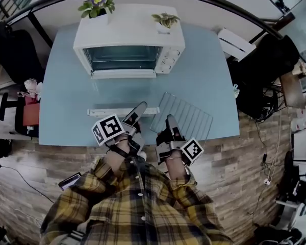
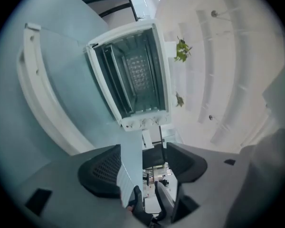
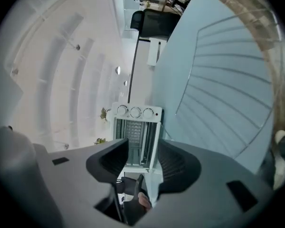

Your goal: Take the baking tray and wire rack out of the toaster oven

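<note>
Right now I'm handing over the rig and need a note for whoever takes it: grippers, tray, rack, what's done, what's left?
Grippers: left gripper and right gripper are both open and empty, at the near edge of the table, facing the oven.
Things: tray on the table in front of the oven; rack flat on the table beside it.
Done: both are out.
Left: nothing to remove; the door is open.

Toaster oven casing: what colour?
White. The toaster oven shows best in the head view.
</note>
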The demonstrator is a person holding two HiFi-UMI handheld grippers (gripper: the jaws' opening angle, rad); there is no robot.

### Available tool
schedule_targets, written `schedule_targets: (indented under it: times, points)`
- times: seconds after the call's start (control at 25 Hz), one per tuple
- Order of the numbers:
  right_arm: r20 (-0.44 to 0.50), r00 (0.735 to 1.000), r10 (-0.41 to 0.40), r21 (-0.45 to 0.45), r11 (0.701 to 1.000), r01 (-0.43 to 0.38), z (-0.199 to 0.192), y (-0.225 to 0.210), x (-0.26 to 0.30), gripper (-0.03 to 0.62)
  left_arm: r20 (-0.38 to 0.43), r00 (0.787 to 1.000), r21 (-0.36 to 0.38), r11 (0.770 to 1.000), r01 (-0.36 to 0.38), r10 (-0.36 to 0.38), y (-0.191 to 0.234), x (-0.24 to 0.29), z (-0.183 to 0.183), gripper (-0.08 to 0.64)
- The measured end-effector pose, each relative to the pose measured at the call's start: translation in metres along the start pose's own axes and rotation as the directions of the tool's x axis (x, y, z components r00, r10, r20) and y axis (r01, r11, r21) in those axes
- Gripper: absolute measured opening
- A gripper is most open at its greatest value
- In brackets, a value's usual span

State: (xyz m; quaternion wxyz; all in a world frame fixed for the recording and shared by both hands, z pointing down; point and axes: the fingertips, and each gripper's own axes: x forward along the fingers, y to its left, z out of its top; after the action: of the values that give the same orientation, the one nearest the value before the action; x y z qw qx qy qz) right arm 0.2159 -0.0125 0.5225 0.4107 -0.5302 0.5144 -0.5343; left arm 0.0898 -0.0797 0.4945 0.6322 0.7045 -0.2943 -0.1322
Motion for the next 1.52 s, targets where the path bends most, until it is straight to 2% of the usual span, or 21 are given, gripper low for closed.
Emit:
schedule_targets:
  times: [0.28, 0.56, 0.76, 0.92, 1.2, 1.4, 1.48, 1.52]
  points:
    - [-0.073, 0.996, 0.055, 0.023, 0.998, -0.054, -0.041, 0.04, 0.111, 0.176, 0.157, 0.988, -0.017, 1.0, -0.008, 0.01, 0.012, -0.017, 0.111, 0.287]
    - [-0.107, 0.993, 0.054, 0.079, 0.996, -0.046, -0.075, 0.044, 0.2, 0.176, 0.225, 0.974, -0.035, 0.999, -0.001, 0.009, 0.028, -0.013, 0.177, 0.285]
    - [-0.107, 0.994, 0.028, 0.071, 0.997, -0.02, -0.085, 0.035, 0.246, 0.176, 0.202, 0.979, -0.015, 1.0, -0.014, 0.016, 0.039, -0.003, 0.199, 0.284]
    - [-0.089, 0.996, 0.029, 0.101, 0.995, -0.02, -0.085, 0.026, 0.277, 0.176, 0.207, 0.978, -0.004, 1.0, -0.025, 0.025, 0.049, -0.003, 0.211, 0.276]
    - [-0.022, 1.0, -0.001, 0.106, 0.994, 0.004, -0.075, 0.008, 0.309, 0.175, 0.202, 0.979, -0.003, 0.999, -0.034, 0.034, 0.061, -0.005, 0.218, 0.272]
    - [0.016, 1.0, 0.013, 0.131, 0.991, -0.014, -0.067, 0.004, 0.325, 0.164, 0.206, 0.977, -0.026, 0.999, -0.04, 0.045, 0.068, -0.004, 0.224, 0.267]
    - [0.023, 1.0, 0.012, 0.128, 0.992, -0.015, -0.063, 0.001, 0.33, 0.139, 0.204, 0.978, -0.032, 0.999, -0.04, 0.046, 0.07, -0.002, 0.223, 0.267]
    - [0.025, 1.0, 0.012, 0.135, 0.991, -0.015, -0.062, -0.001, 0.332, 0.101, 0.202, 0.978, -0.034, 0.999, -0.04, 0.046, 0.071, -0.001, 0.222, 0.265]
